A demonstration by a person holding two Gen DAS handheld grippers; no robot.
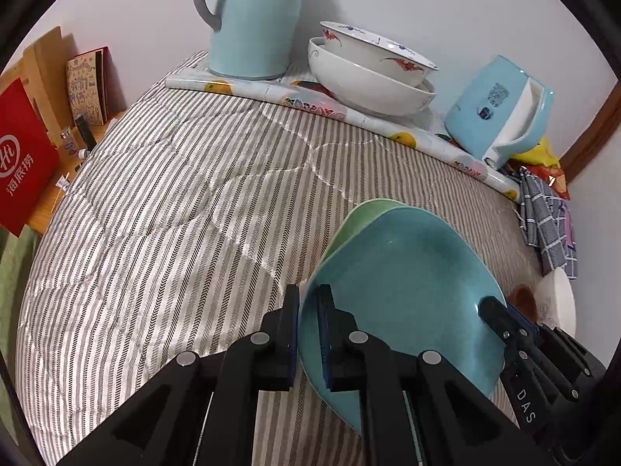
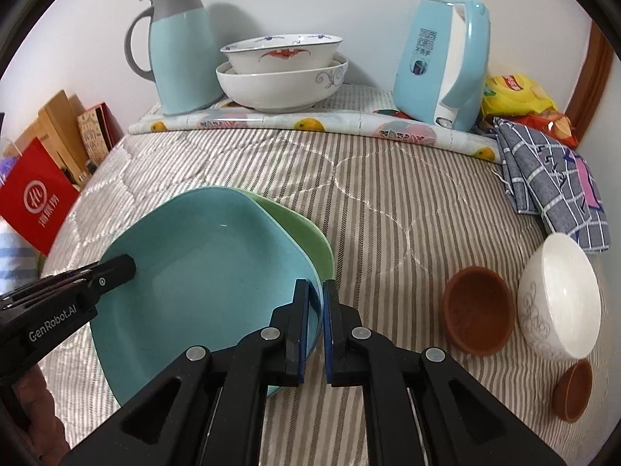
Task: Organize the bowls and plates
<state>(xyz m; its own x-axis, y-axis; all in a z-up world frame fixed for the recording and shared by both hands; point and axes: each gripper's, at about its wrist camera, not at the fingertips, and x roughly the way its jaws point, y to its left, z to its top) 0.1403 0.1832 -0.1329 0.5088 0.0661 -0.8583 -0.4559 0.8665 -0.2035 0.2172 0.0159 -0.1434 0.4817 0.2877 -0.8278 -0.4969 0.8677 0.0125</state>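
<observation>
A blue plate [image 1: 407,279] [image 2: 202,272] lies on a green plate [image 1: 361,217] [image 2: 306,233] on the striped cloth. My left gripper [image 1: 308,303] is shut on the blue plate's left rim; it shows in the right wrist view [image 2: 124,266]. My right gripper [image 2: 316,299] is shut on the plates' right rim; it shows in the left wrist view [image 1: 493,306]. Two white patterned bowls [image 1: 372,73] [image 2: 281,73] are nested at the back. A white bowl [image 2: 559,303], a brown bowl [image 2: 477,318] and a small brown cup [image 2: 574,392] stand at the right.
A blue jug [image 2: 182,50] and a blue kettle [image 2: 442,62] stand at the back on a rolled mat [image 2: 310,124]. A checked cloth [image 2: 551,182] and snack packets [image 2: 520,93] lie at the right. A red bag [image 2: 35,194] stands at the left.
</observation>
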